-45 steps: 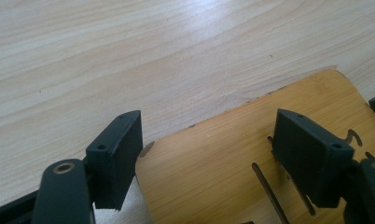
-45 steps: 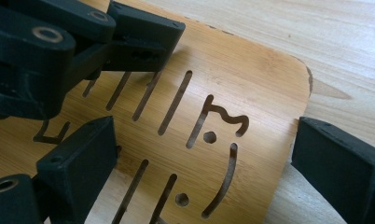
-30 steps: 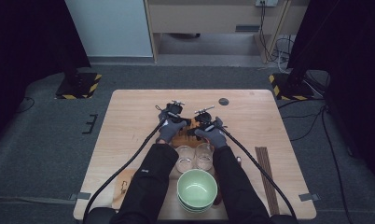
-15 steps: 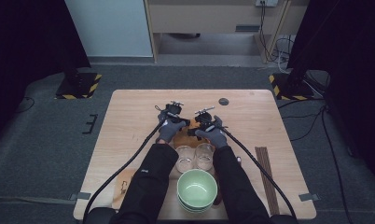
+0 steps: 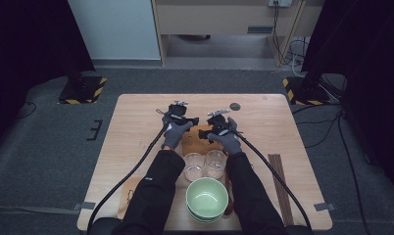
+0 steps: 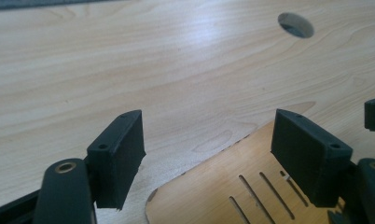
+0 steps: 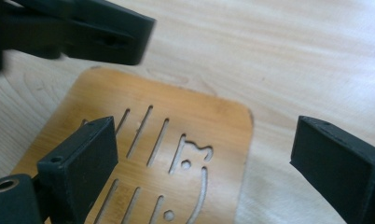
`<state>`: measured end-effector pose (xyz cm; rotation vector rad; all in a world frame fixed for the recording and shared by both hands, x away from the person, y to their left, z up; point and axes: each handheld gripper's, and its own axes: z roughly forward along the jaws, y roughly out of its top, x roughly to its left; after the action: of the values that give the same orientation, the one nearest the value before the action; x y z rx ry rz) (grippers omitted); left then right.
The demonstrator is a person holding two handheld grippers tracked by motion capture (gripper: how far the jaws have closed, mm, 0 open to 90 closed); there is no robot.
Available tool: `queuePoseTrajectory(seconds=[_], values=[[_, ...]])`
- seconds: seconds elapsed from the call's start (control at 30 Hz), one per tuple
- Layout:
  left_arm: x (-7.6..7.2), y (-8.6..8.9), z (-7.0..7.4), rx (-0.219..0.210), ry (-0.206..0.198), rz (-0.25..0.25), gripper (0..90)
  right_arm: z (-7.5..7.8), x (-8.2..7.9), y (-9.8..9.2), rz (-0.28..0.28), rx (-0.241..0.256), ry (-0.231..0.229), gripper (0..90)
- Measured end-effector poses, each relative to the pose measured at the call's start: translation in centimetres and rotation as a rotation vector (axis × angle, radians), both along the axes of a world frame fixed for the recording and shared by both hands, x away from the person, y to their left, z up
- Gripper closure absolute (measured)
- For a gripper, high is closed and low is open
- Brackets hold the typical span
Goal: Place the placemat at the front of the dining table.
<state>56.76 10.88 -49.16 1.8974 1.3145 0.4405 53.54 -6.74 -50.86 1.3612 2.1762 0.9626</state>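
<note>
A: Coaster [image 7: 143, 154], thin slotted bamboo, lying flat mid-table [image 5: 136, 127], just beyond the two glasses [image 5: 205, 165]. Both grippers hang over it.

B: Jaws?

A: Left gripper [image 6: 209, 154] spread wide, nothing between; it sits over the coaster's rounded corner. Right gripper [image 7: 199, 163] also spread wide, straddling the cut-out pattern, empty.

B: Why both at once?

A: My guess: a piece that thin and flat gives no edge to pinch from above. One gripper may pin or tilt it while the other catches the rim.

B: And the bowls [image 5: 207, 198]?

A: Stacked green, at the near edge between the person's sleeves, well clear. Chopsticks [image 5: 278, 181] lie off to the right, untouched.
</note>
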Motion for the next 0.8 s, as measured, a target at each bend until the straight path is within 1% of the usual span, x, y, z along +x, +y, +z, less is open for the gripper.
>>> queuePoseTrajectory(seconds=[0.07,0.1,0.17,0.27,0.33,0.43,0.5,0.53,0.57,0.63,0.8], values=[[-0.3,0.3,0.6,0.005,-0.016,-0.011,24.2,0.3,-0.1,-0.2,0.003,0.001,-0.028,7.7],[-0.5,0.4,0.8,0.008,-0.022,-0.015,23.7,0.4,-0.1,-0.4,-0.002,0.009,-0.042,8.3],[-0.9,0.5,1.2,0.041,-0.041,-0.028,22.4,0.5,-0.2,-0.8,-0.005,0.016,-0.055,8.6],[-1.6,1.0,1.4,0.033,-0.061,-0.048,22.0,0.5,-0.2,-1.5,-0.003,0.021,-0.073,8.9],[-2.1,1.3,1.3,0.060,-0.077,-0.057,21.0,0.4,-0.3,-2.0,0.003,0.020,-0.086,8.9],[-2.6,1.8,1.0,0.066,-0.075,-0.071,20.4,0.1,-0.4,-2.5,0.001,0.023,-0.093,9.2],[-3.0,2.1,0.8,0.094,-0.083,-0.090,19.5,-0.2,-0.6,-2.7,0.014,0.024,-0.103,9.1],[-3.2,2.3,0.6,0.098,-0.080,-0.099,19.2,-0.3,-0.6,-2.8,0.017,0.016,-0.107,9.1],[-3.3,2.4,0.4,0.101,-0.073,-0.108,18.5,-0.4,-0.7,-2.9,0.019,0.012,-0.108,9.1],[-3.5,2.7,-0.2,0.137,-0.066,-0.125,17.3,-0.7,-0.7,-3.1,0.011,0.004,-0.106,9.1],[-3.6,3.1,-1.6,0.157,-0.031,-0.142,16.3,-1.7,-0.6,-3.7,0.000,-0.011,-0.093,9.1]])
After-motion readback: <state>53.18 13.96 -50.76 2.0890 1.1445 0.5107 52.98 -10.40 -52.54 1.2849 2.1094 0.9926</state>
